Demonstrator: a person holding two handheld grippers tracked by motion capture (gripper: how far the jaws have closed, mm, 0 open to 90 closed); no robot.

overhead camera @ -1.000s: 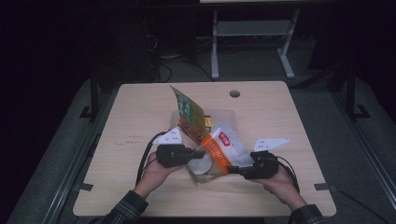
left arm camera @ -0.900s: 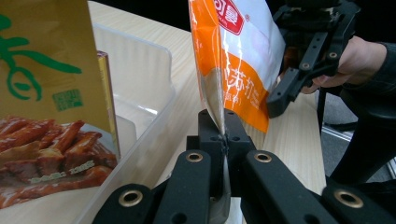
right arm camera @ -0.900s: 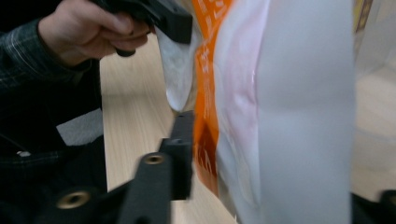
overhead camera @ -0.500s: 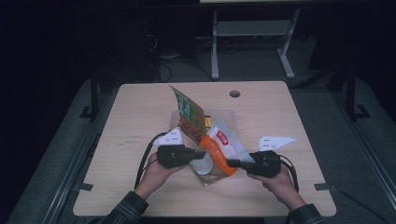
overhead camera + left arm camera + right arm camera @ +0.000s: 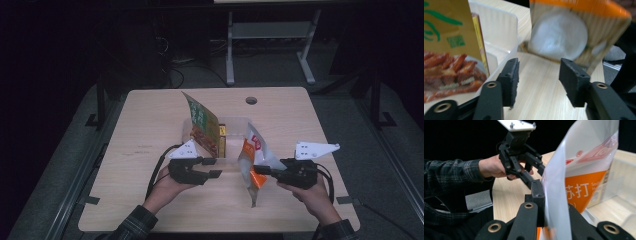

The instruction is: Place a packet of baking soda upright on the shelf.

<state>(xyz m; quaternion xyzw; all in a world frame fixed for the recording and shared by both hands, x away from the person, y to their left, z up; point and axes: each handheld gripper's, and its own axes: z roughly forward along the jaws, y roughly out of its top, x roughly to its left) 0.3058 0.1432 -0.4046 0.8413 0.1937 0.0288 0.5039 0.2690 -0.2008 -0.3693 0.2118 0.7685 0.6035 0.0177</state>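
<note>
An orange and white snack bag [image 5: 256, 148] stands lifted off the table, and my right gripper [image 5: 260, 171] is shut on its lower edge. In the right gripper view the jaws [image 5: 546, 192] pinch the bag [image 5: 586, 167] edge-on. My left gripper [image 5: 216, 167] sits to the bag's left. Its jaws have just been opening, and they stand apart with nothing between them [image 5: 537, 72]. The bag [image 5: 574, 30] hangs just beyond them. A green and gold food package [image 5: 202, 124] leans upright in a clear plastic bin [image 5: 235, 120].
The wooden table [image 5: 145, 130] has a round cable hole [image 5: 251, 100] near its far edge. The bin's wall [image 5: 499, 27] lies close to the left jaw, and the bin [image 5: 621, 177] sits behind the bag. Dark floor and a metal frame lie past the table.
The left gripper's jaws have opened and let go of the snack bag. The right gripper has lifted the bag up and to the right, away from the left gripper.
</note>
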